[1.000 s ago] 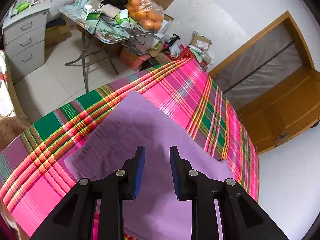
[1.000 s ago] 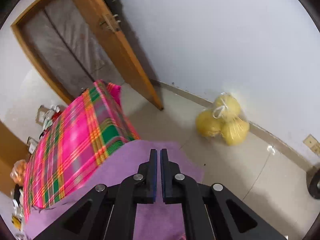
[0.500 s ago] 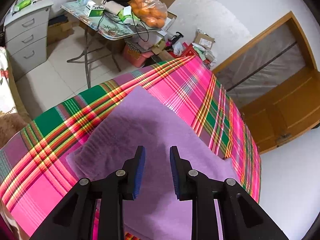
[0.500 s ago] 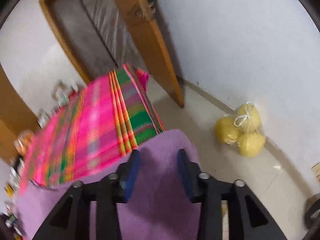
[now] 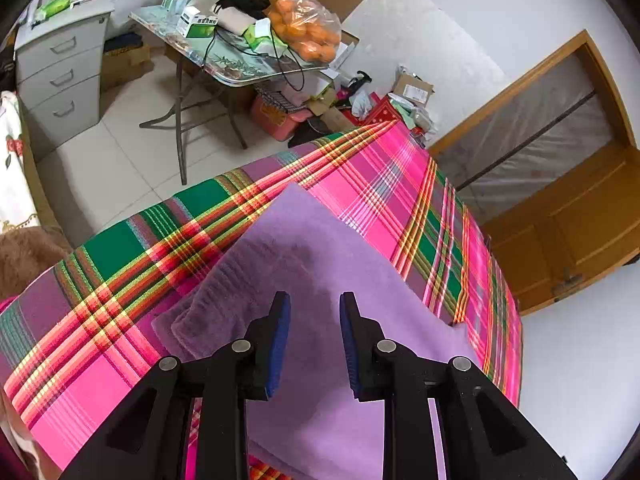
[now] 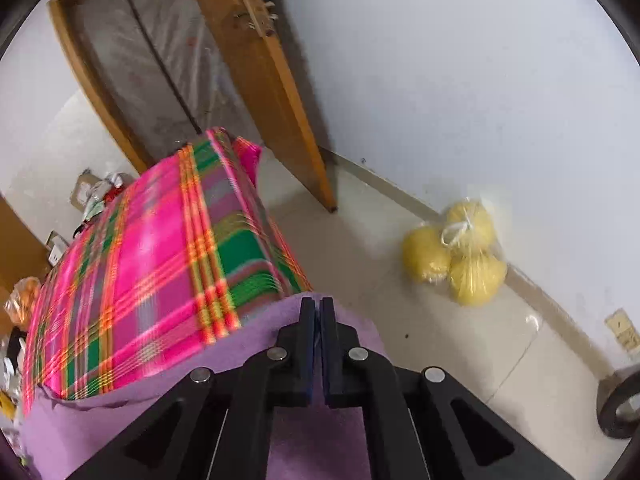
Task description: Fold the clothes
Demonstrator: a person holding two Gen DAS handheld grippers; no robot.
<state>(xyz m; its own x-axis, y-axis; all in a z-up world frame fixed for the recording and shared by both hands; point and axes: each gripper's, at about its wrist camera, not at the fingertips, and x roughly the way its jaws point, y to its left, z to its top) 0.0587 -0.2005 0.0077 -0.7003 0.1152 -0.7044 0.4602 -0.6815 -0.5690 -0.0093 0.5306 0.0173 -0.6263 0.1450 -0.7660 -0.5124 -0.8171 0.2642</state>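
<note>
A purple cloth (image 5: pixel 304 264) lies partly folded on a bed with a pink and green plaid cover (image 5: pixel 380 184); stacked layers show at its left edge. My left gripper (image 5: pixel 314 320) hovers just over the cloth, open, with nothing between its blue pads. In the right wrist view the same purple cloth (image 6: pixel 248 344) drapes over the near corner of the plaid cover (image 6: pixel 160 264). My right gripper (image 6: pixel 319 308) is shut, its tips pinching the cloth's far edge at the bed's corner.
A cluttered folding table (image 5: pixel 240 68) with a bag of oranges (image 5: pixel 308 36) and a grey drawer cabinet (image 5: pixel 60 72) stand beyond the bed. A bag of yellow fruit (image 6: pixel 460 256) lies on the floor by the wall, near a wooden door (image 6: pixel 260 80).
My right gripper was shut a second ago, opened over the cloth half a second ago, and has shut again on its edge. The left gripper stayed open, the view shifting only slightly.
</note>
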